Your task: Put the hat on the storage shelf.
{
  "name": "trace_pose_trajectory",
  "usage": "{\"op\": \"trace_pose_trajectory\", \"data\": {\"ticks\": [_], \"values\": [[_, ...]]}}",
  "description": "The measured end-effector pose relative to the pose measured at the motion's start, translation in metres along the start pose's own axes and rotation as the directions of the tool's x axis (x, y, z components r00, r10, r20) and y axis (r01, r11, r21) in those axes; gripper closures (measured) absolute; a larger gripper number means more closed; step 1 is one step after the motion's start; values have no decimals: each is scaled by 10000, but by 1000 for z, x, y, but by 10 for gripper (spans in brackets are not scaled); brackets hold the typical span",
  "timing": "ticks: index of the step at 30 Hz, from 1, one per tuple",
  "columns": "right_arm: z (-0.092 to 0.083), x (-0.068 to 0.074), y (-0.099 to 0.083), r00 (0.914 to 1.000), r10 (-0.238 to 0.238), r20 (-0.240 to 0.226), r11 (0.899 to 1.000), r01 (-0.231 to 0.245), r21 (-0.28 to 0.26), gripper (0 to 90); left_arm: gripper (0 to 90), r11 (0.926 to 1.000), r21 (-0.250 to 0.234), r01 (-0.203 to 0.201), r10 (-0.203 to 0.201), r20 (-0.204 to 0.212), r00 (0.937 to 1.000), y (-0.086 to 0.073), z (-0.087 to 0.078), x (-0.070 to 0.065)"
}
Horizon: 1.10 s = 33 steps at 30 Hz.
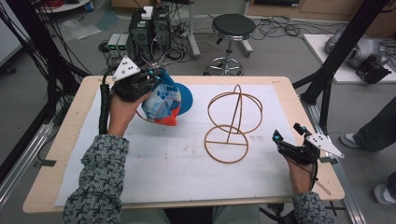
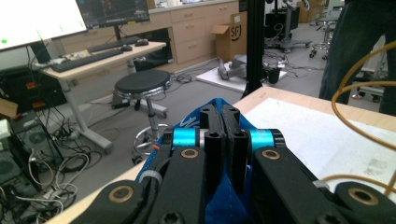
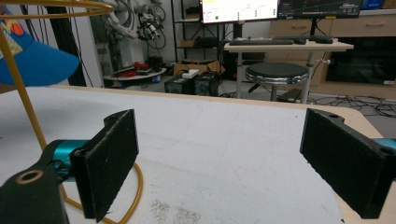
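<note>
High view: left gripper [image 1: 150, 80] jaws pinch cap [image 1: 169, 100] (raised).

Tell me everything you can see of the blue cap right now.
The blue cap looks like fabric, with a blue brim, a white printed front panel and an orange-red underside. It is held up off the white sheet near the table's far left, tilted, pinched in the left gripper, whose jaws are shut on blue cloth. It hangs left of the wire stand, apart from it.

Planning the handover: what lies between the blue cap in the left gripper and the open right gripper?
In the high view, the orange wire stand stands on the white mat between the blue cap and the right gripper.
</note>
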State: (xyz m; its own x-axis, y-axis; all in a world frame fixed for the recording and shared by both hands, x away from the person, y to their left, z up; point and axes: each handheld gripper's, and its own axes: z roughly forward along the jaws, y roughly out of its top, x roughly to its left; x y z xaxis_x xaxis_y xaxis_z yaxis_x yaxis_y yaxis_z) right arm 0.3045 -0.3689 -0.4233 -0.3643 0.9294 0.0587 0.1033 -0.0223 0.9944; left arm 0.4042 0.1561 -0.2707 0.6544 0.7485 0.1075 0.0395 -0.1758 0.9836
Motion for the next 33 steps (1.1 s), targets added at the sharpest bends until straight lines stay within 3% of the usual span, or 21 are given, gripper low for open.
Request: {"op": "trace_pose_trajectory", "data": {"ticks": [15,16,33], "values": [[0,0,0,10000,69,-26,10000,-69,20,107,884,9980,-490,-395,395,-15,9992,58,8,-1],[0,0,0,9999,106,-30,9999,-106,-12,107,884,9972,-497,-565,564,-26,9984,65,9,-1],[-1,-1,0,9999,106,8,9999,-106,-36,107,884,9913,-1044,-805,829,190,9964,113,23,-11]]}}
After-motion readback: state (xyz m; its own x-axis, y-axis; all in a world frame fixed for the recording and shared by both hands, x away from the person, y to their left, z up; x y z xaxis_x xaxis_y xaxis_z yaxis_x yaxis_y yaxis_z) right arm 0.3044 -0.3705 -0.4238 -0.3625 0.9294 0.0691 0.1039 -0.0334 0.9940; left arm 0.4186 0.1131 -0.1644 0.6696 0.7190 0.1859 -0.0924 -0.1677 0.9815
